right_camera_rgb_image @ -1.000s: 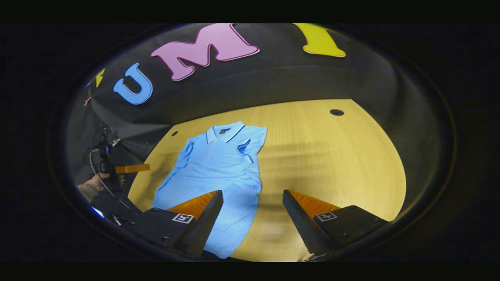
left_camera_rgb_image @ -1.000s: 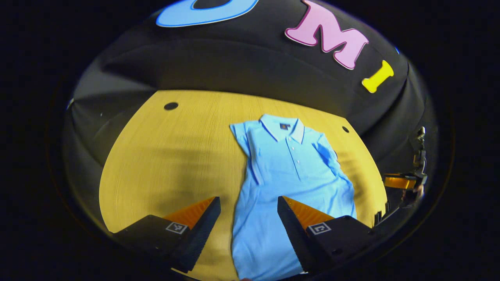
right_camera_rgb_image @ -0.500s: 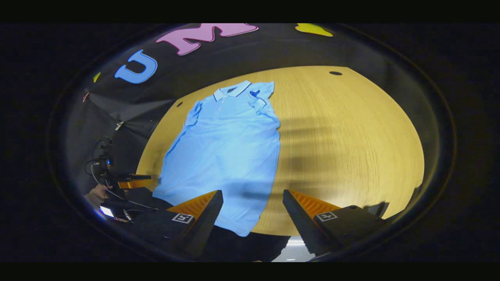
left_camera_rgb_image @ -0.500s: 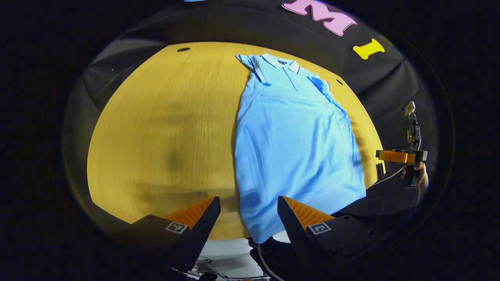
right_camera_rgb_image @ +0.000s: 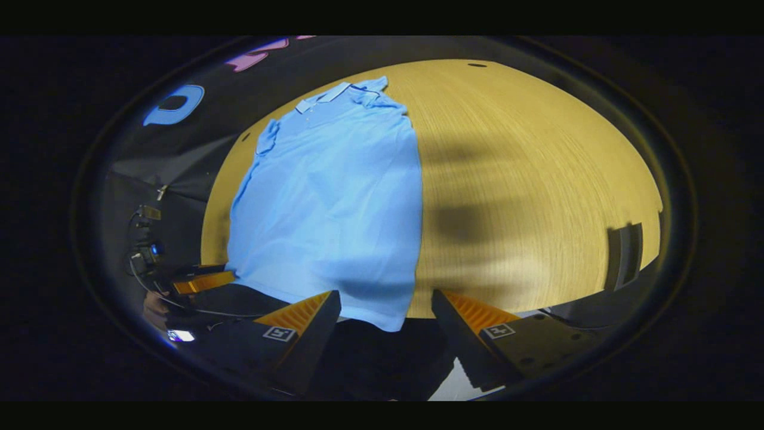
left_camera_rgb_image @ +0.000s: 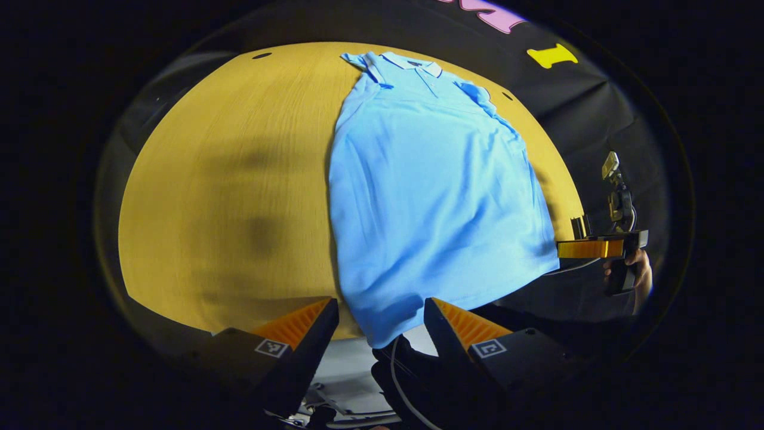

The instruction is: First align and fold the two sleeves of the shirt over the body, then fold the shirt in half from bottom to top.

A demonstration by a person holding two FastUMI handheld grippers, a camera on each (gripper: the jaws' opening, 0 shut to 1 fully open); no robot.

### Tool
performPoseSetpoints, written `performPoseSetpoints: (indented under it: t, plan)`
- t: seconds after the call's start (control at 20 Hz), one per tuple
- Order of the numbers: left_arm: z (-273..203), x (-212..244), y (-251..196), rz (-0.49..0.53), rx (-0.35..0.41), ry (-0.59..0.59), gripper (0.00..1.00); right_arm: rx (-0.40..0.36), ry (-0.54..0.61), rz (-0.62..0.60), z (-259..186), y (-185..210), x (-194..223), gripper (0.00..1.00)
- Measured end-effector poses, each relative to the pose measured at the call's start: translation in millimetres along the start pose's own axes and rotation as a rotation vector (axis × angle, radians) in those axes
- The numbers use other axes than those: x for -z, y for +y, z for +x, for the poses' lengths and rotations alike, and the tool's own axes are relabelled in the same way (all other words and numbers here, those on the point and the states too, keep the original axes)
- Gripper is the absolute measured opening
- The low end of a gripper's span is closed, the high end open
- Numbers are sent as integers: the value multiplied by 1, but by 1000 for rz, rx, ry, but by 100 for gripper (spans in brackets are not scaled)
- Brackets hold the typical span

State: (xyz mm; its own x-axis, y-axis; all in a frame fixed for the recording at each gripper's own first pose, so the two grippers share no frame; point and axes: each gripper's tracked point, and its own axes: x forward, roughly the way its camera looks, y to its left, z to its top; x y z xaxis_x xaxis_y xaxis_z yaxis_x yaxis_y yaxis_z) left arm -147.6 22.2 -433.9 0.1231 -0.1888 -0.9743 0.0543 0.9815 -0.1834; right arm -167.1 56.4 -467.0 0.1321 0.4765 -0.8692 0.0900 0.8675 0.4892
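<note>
A light blue polo shirt [left_camera_rgb_image: 430, 185] lies flat on the yellow wooden table [left_camera_rgb_image: 227, 179], collar at the far end, both sleeves folded in over the body. Its hem hangs slightly past the near table edge. My left gripper [left_camera_rgb_image: 381, 319] is open, hovering over the hem's left corner [left_camera_rgb_image: 382, 328] with nothing between its fingers. In the right gripper view the same shirt [right_camera_rgb_image: 334, 197] shows, and my right gripper [right_camera_rgb_image: 386, 310] is open just above the hem's right corner [right_camera_rgb_image: 391, 319]. The right gripper [left_camera_rgb_image: 597, 248] also appears at the right of the left gripper view, held by a hand.
Bare table [right_camera_rgb_image: 525, 179] stretches wide to the shirt's right in the right gripper view. Small dark holes [left_camera_rgb_image: 261, 55] mark the far tabletop. Below the near edge are a dark garment and a cable [left_camera_rgb_image: 400, 382]. The left gripper [right_camera_rgb_image: 200, 280] shows at lower left of the right gripper view.
Both grippers have pulled back from over the shirt's body toward the near table edge, so the whole shirt and its hem have come into sight. Both stayed open.
</note>
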Motion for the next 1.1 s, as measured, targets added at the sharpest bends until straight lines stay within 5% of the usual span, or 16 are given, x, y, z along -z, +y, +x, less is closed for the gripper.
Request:
performPoseSetpoints:
  t: [0.2,0.45,0.55,0.6,0.65,0.75,0.8,0.95,1.1]
  plan:
    - [2,2,-7,9,8,6,97,-28,-8,100,6,14,-6,91]
    - [9,-16,-16,-17,35,-6,94,-82,22,219,18,23,-16,65]
    - [15,-15,-10,-9,1,6,77,-67,33,235,25,17,-17,61]
    - [16,-15,-12,5,1,6,55,-59,39,244,30,15,-14,42]
    - [16,-16,-13,14,5,-1,48,-79,47,266,31,18,-16,9]
    - [18,-16,-12,7,15,-3,30,-112,37,285,26,20,-19,10]
    - [19,-18,-15,-13,35,-14,7,-117,38,302,30,20,-19,8]
    - [17,-19,-17,-4,54,-10,6,-142,33,265,31,23,-16,0]
    - [11,-27,-19,13,70,-41,6,-176,12,208,27,30,-21,5]
